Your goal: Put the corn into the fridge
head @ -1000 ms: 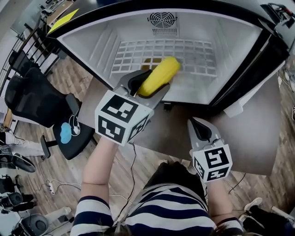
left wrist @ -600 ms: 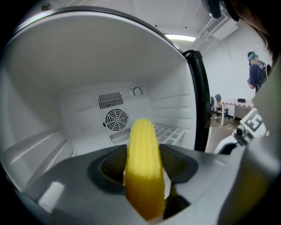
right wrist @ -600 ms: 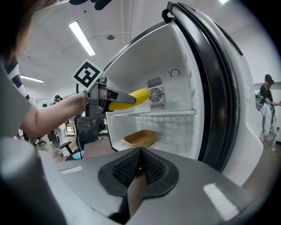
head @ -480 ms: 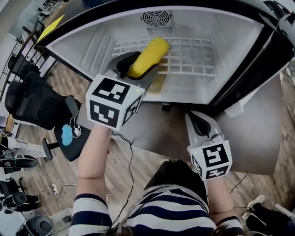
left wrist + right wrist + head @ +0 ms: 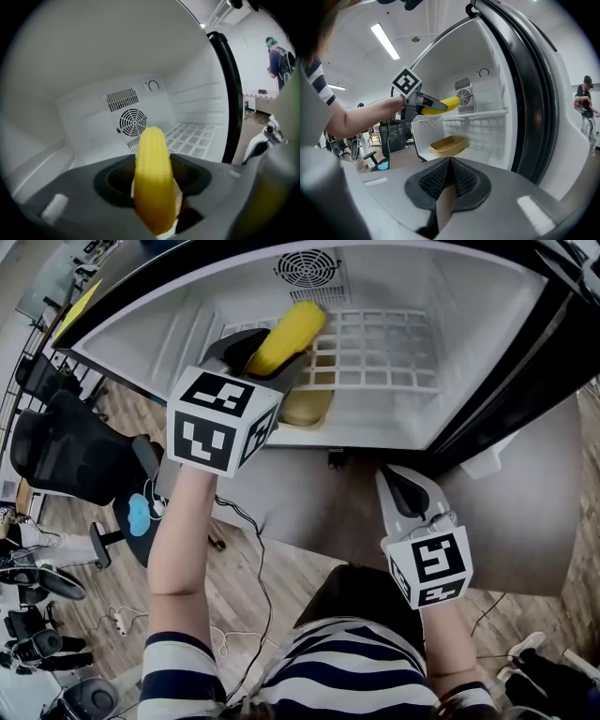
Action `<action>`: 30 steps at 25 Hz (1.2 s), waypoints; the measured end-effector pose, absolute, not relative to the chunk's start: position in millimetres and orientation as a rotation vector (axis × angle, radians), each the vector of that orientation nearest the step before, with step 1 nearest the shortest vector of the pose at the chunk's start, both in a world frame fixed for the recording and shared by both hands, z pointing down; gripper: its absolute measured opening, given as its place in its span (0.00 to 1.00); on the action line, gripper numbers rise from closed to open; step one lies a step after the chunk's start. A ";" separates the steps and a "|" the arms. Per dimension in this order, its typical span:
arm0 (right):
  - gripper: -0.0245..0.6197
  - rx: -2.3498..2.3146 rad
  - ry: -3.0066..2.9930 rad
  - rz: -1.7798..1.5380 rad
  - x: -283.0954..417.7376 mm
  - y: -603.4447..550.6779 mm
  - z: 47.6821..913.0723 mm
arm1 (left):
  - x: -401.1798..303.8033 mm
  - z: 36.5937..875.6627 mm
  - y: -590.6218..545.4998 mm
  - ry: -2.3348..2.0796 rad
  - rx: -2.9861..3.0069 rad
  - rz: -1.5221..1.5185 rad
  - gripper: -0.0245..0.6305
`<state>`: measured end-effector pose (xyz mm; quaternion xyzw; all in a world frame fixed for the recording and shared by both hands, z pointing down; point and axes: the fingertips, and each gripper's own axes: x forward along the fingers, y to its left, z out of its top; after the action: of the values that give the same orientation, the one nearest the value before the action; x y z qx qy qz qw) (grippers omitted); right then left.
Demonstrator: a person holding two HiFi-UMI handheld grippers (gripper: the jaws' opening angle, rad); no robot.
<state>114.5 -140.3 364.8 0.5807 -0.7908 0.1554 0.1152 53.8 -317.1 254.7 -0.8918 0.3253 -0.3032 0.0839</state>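
The left gripper, its jaws clamped on a yellow ribbed ear of corn, is inside the open white fridge. The corn hangs above the fridge's white wire shelf and points toward the round fan grille on the fridge's back wall. A shallow tan tray sits on the fridge floor. The right gripper, its jaws pressed together with nothing between them, hovers outside, in front of the fridge opening.

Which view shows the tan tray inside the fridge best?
The right gripper view: the tan tray sits whole on the fridge floor, under the wire shelf. The head view shows only part of it, behind the left gripper. The left gripper view misses it.
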 end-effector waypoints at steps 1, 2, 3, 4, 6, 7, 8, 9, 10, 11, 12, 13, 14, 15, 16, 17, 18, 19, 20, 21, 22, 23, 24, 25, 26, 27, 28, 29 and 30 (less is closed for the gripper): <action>0.02 1.701 -2.319 0.458 114.4 -140.5 365.5 | 54.1 256.2 -319.2 0.967 -2.658 -0.918 0.04; 0.02 1.701 -2.320 0.461 114.5 -140.7 366.2 | 54.3 257.5 -321.0 0.962 -2.654 -0.930 0.04; 0.02 1.701 -2.321 0.464 114.8 -140.8 366.9 | 54.5 258.9 -322.5 0.956 -2.649 -0.942 0.04; 0.02 1.702 -2.321 0.468 115.3 -140.7 367.8 | 54.5 260.5 -323.9 0.950 -2.640 -0.955 0.04; 0.02 1.704 -2.318 0.476 116.6 -140.3 370.4 | 54.2 264.2 -326.5 0.941 -2.621 -0.983 0.04; 0.02 1.705 -2.316 0.479 117.4 -140.0 371.9 | 53.9 266.3 -327.8 0.937 -2.614 -0.995 0.04; 0.02 1.705 -2.315 0.483 118.2 -139.7 373.4 | 53.7 268.3 -329.1 0.934 -2.610 -1.006 0.04; 0.02 1.706 -2.314 0.486 118.9 -139.4 374.8 | 53.5 270.0 -330.6 0.933 -2.608 -1.014 0.04; 0.02 1.706 -2.313 0.490 119.6 -139.2 375.9 | 53.3 271.1 -332.2 0.935 -2.605 -1.019 0.04; 0.02 1.707 -2.313 0.494 120.3 -138.8 376.9 | 53.0 271.6 -333.9 0.937 -2.602 -1.021 0.04; 0.02 1.708 -2.313 0.497 120.9 -138.6 377.7 | 52.8 271.7 -335.5 0.940 -2.597 -1.021 0.04; 0.02 1.708 -2.312 0.501 121.3 -138.5 378.7 | 52.4 271.7 -336.9 0.940 -2.593 -1.022 0.04; 0.02 1.709 -2.312 0.504 121.6 -138.6 379.9 | 52.1 271.8 -338.1 0.939 -2.589 -1.022 0.04; 0.02 1.709 -2.312 0.507 121.8 -138.9 381.2 | 51.8 272.2 -339.2 0.937 -2.587 -1.022 0.04; 0.02 1.709 -2.312 0.510 121.9 -139.2 382.8 | 51.7 272.6 -340.0 0.934 -2.587 -1.021 0.04; 0.02 1.709 -2.311 0.513 121.9 -139.3 384.3 | 51.9 273.1 -340.6 0.932 -2.589 -1.018 0.04; 0.02 1.708 -2.311 0.517 121.7 -139.2 385.6 | 52.0 273.3 -341.0 0.929 -2.591 -1.014 0.04; 0.02 1.706 -2.310 0.520 121.1 -139.0 386.7 | 52.1 273.4 -341.2 0.927 -2.593 -1.010 0.04; 0.02 1.704 -2.310 0.522 120.3 -138.8 387.4 | 51.9 273.3 -341.3 0.925 -2.597 -1.005 0.04; 0.02 1.701 -2.309 0.523 119.5 -138.7 387.9 | 51.7 273.1 -341.5 0.925 -2.600 -0.998 0.04; 0.02 1.698 -2.308 0.523 118.8 -138.5 388.5 | 51.6 272.9 -341.8 0.926 -2.601 -0.990 0.04; 0.02 1.694 -2.307 0.522 118.3 -138.3 388.9 | 51.5 272.7 -342.1 0.931 -2.597 -0.980 0.04; 0.02 1.691 -2.306 0.520 117.8 -138.0 389.2 | 51.3 272.3 -342.6 0.938 -2.586 -0.968 0.04; 0.02 1.690 -2.306 0.518 117.4 -137.7 389.2 | 50.7 271.3 -343.4 0.949 -2.566 -0.954 0.04; 0.02 1.690 -2.305 0.516 117.0 -137.3 389.0 | 50.1 269.9 -344.4 0.960 -2.542 -0.940 0.04; 0.02 1.690 -2.303 0.515 116.8 -136.9 388.8 | 49.6 268.6 -345.3 0.967 -2.518 -0.929 0.04; 0.02 1.690 -2.301 0.515 116.7 -136.4 388.5 | 49.5 268.0 -345.5 0.968 -2.502 -0.922 0.04; 0.02 1.691 -2.299 0.515 116.6 -135.7 388.3 | 49.8 267.8 -345.0 0.965 -2.497 -0.918 0.04; 0.02 1.691 -2.297 0.516 116.6 -134.9 388.1 | 50.2 267.7 -344.2 0.962 -2.499 -0.914 0.04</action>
<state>116.6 -134.9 388.1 0.5792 -0.7866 0.1766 0.1212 50.2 -344.2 267.7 -0.8725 0.3358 -0.3190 0.1555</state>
